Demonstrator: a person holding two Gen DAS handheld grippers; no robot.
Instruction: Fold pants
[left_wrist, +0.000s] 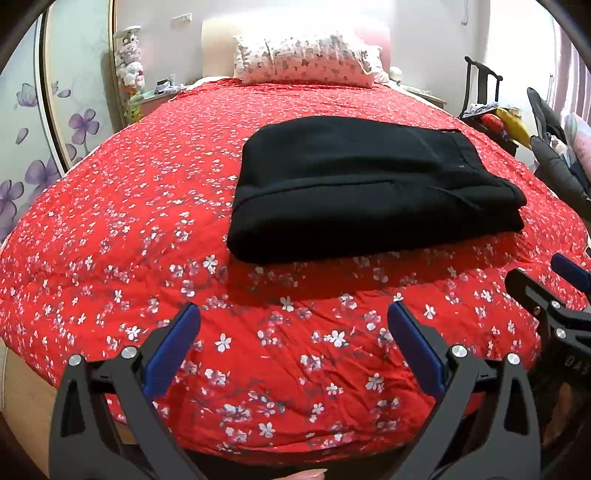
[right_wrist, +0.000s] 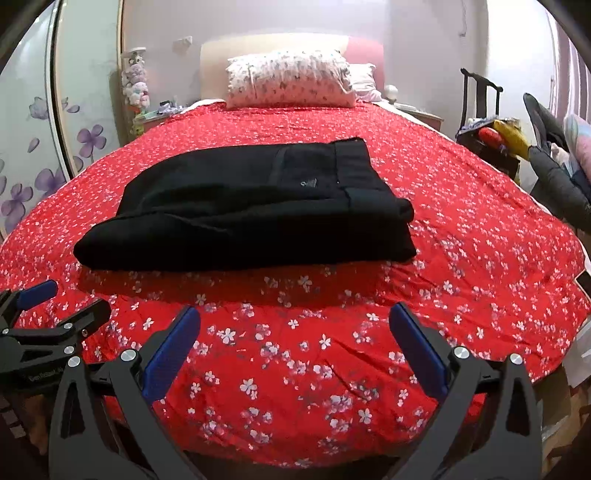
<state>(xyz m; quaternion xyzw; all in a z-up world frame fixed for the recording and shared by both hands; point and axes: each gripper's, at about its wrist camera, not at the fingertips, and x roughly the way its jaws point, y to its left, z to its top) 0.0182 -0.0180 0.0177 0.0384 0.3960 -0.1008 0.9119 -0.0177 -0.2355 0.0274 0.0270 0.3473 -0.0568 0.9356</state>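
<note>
Black pants (left_wrist: 369, 188) lie folded into a flat stack on the red flowered bedspread (left_wrist: 147, 221), waistband to the right. They also show in the right wrist view (right_wrist: 251, 214). My left gripper (left_wrist: 293, 325) is open and empty, held over the bed's near edge, well short of the pants. My right gripper (right_wrist: 295, 326) is open and empty too, beside it on the right. Each gripper shows at the edge of the other's view: the right gripper (left_wrist: 554, 291) and the left gripper (right_wrist: 48, 306).
A flowered pillow (left_wrist: 306, 59) lies at the headboard. A chair with clothes and bags (left_wrist: 491, 114) stands to the right of the bed. A wardrobe with purple flowers (left_wrist: 44, 140) and a shelf with soft toys (left_wrist: 129, 62) stand on the left.
</note>
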